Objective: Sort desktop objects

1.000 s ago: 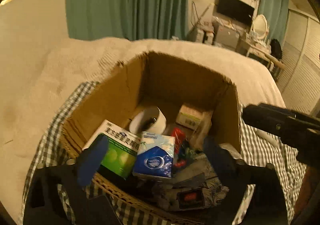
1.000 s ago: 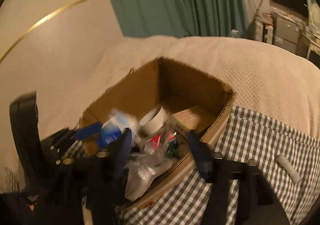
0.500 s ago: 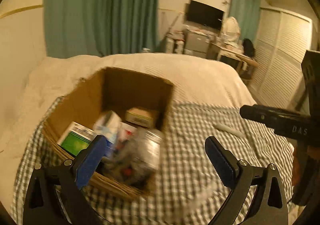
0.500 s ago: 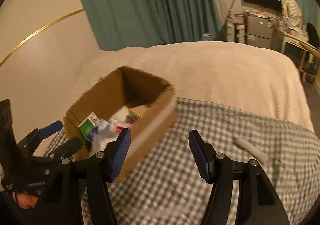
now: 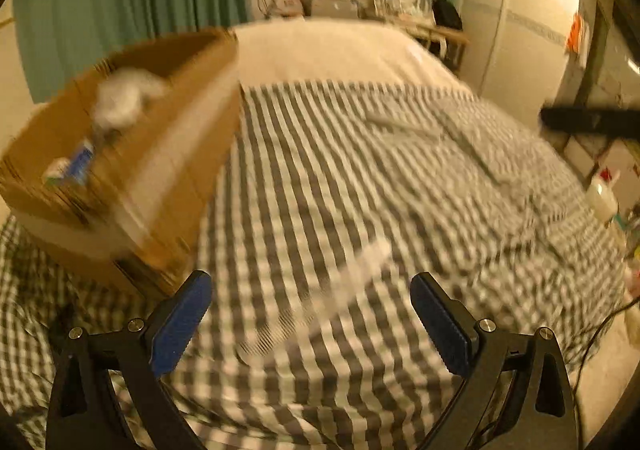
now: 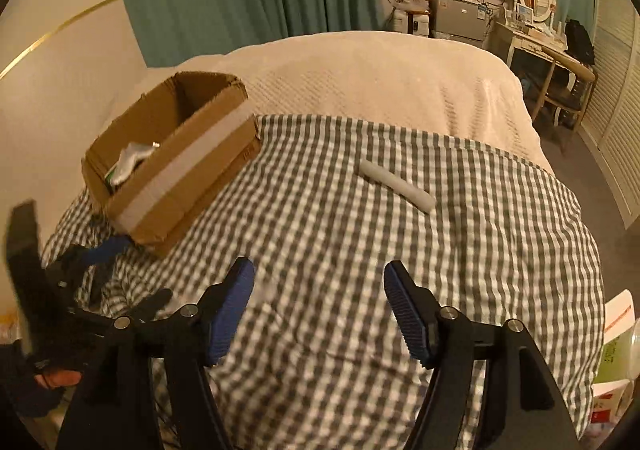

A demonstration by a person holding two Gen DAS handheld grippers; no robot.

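I have both claws spread wide and empty: my right claw (image 6: 318, 306) hovers over the grey-and-white checked cloth (image 6: 500, 250) on the bed, my left claw (image 5: 310, 324) likewise. The pale white cylindrical stick (image 6: 396, 185) lies flat on the cloth, ahead of the right claw and slightly right, well apart from the brown cardboard box (image 6: 188, 169) at the left. It looks light, stiff, possibly prone to rolling; I'd pinch it mid-length, across its width.

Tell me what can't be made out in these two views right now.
- Cardboard box contents: right wrist view, near wall hides most; only a crumpled wrapper shows.
- Box contents, left wrist view: motion blur.
- White stick: sharp in right view, a smear in left.
- Left gripper: blurred at right view's edge.
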